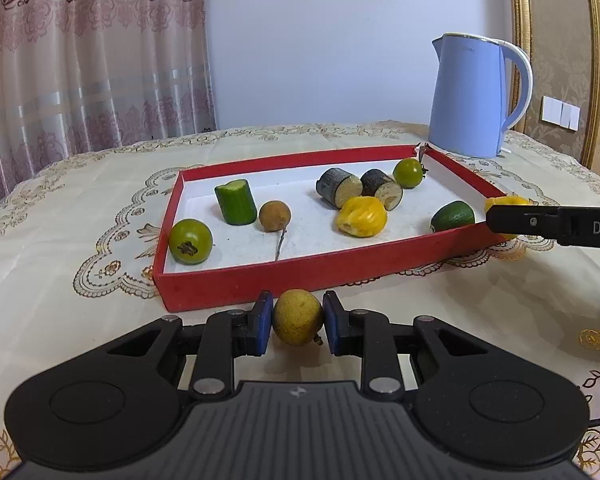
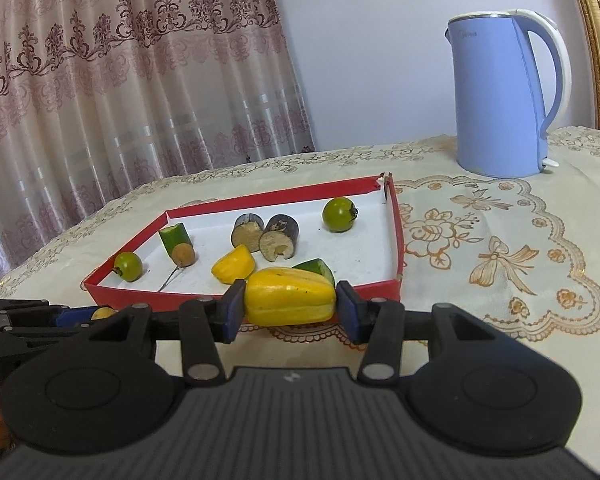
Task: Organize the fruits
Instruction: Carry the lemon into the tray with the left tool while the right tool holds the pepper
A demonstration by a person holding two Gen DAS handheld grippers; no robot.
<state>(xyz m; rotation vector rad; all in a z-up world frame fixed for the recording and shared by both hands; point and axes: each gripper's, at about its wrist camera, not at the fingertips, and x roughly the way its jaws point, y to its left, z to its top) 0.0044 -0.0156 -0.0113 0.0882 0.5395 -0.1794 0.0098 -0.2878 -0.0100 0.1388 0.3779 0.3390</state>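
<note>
A shallow red box (image 1: 284,272) (image 2: 108,292) lies on the tablecloth and holds several pieces: green tomatoes (image 1: 190,241), a cucumber chunk (image 1: 236,201), a brown longan (image 1: 275,216), two dark eggplant chunks (image 1: 338,187), a yellow pepper piece (image 1: 360,216) and a green piece (image 1: 453,216). My left gripper (image 1: 297,317) is shut on a small yellow-brown round fruit (image 1: 297,316) just in front of the box's near wall. My right gripper (image 2: 290,305) is shut on a yellow pepper piece (image 2: 290,295) at the box's near right corner; it shows in the left wrist view as a dark finger (image 1: 548,225).
A blue electric kettle (image 1: 476,96) (image 2: 504,92) stands behind the box at the back right. Patterned curtains hang at the left behind the table. An embroidered tablecloth (image 2: 480,248) covers the table, with bare cloth to the right of the box.
</note>
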